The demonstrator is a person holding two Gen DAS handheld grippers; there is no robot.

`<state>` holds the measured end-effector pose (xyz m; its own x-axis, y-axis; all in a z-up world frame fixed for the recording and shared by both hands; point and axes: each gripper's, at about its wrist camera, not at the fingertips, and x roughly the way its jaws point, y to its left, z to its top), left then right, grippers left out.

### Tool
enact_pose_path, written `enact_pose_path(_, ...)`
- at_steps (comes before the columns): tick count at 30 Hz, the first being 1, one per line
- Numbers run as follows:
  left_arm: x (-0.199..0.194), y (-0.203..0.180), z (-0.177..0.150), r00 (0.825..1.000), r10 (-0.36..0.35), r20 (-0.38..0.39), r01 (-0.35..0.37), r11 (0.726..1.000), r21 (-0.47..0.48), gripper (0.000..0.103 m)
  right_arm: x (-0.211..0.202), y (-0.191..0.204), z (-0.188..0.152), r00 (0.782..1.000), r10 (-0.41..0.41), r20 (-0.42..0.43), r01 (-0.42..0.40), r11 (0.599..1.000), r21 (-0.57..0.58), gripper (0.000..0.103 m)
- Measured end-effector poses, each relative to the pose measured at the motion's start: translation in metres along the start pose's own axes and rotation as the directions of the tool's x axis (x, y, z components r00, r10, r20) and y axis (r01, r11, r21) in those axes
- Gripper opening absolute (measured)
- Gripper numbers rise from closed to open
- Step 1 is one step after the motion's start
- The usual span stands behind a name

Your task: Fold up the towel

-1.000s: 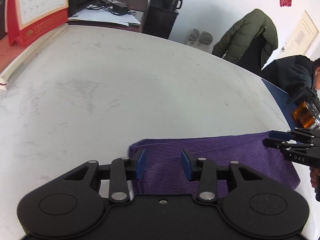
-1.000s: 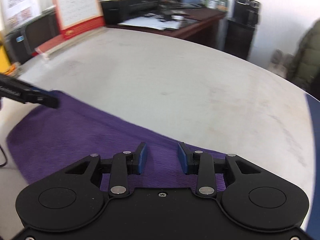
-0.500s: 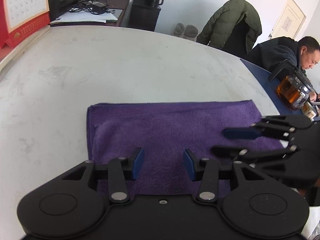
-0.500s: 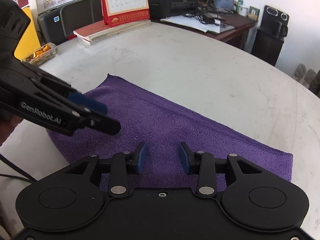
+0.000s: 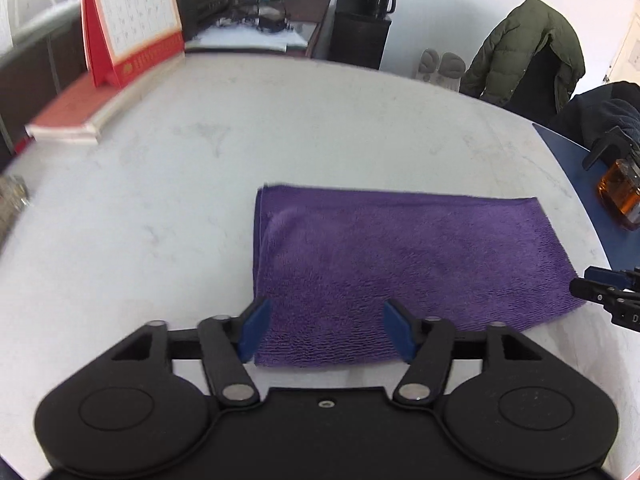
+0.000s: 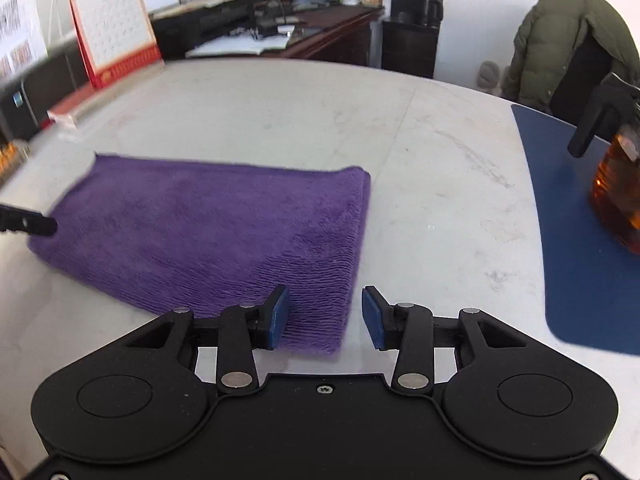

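A purple towel (image 5: 400, 256) lies flat on the white round table (image 5: 200, 184) as a folded rectangle. My left gripper (image 5: 326, 330) hovers over its near left corner. Its jaws are opening wide, and the towel's near edge shows below the gap, untouched by the pads. My right gripper (image 6: 326, 316) hangs over the towel (image 6: 208, 228) at its near right corner. Its jaws are opening too, with the corner beneath them and the pads clear of it. Each gripper's tip shows at the edge of the other view: right gripper (image 5: 600, 288), left gripper (image 6: 28, 224).
A red desk calendar (image 5: 128, 28) stands on a book at the table's far left. A glass teapot of amber tea (image 6: 618, 196) sits on a blue mat (image 6: 580, 248) at the right. A green coat (image 5: 528, 48) hangs on a chair beyond the table.
Both grippers have drawn back toward the towel's near edge and their jaws have widened. The right gripper has slid from above the towel's middle out to its right end.
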<state>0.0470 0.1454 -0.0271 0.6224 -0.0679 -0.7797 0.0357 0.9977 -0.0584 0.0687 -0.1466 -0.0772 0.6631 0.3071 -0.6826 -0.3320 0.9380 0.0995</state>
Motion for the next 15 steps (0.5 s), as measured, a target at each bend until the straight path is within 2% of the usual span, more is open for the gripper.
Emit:
enact_pose_path(2,-0.016,-0.006,0.003,0.999,0.017,0.028,-0.017,1.0,0.007,0.084,-0.009,0.013,0.006,0.998,0.056,0.017,-0.056,0.998,-0.034,0.061)
enact_pose_path(3,-0.025,-0.009,0.004,0.999,0.024,0.044,-0.024,1.0,0.007,0.085,-0.015,0.021,0.01,0.995,0.096,0.026,-0.094,0.994,-0.058,0.065)
enact_pose_path(5,-0.039,-0.012,0.005,0.997,0.047,0.054,-0.047,0.999,-0.007,0.089,-0.02,0.03,0.016,0.989,0.149,0.016,-0.148,0.986,-0.072,0.087)
enact_pose_path(7,-0.048,-0.015,0.006,0.996,0.071,0.044,-0.07,0.997,-0.023,0.091,-0.025,0.043,0.024,0.974,0.225,-0.005,-0.225,0.971,-0.084,0.099)
enact_pose_path(8,-0.052,-0.016,0.007,0.996,0.081,0.038,-0.08,0.996,-0.027,0.092,-0.026,0.046,0.027,0.971,0.238,-0.006,-0.238,0.969,-0.072,0.103)
enact_pose_path(11,-0.059,-0.021,0.009,0.993,0.11,0.032,-0.11,0.994,-0.025,0.096,-0.031,0.047,0.032,0.968,0.251,0.017,-0.251,0.968,0.0,0.103)
enact_pose_path(15,-0.068,-0.026,0.007,0.99,0.125,0.063,-0.125,0.992,-0.012,0.101,-0.039,0.036,0.035,0.97,0.238,0.051,-0.242,0.964,0.105,0.103)
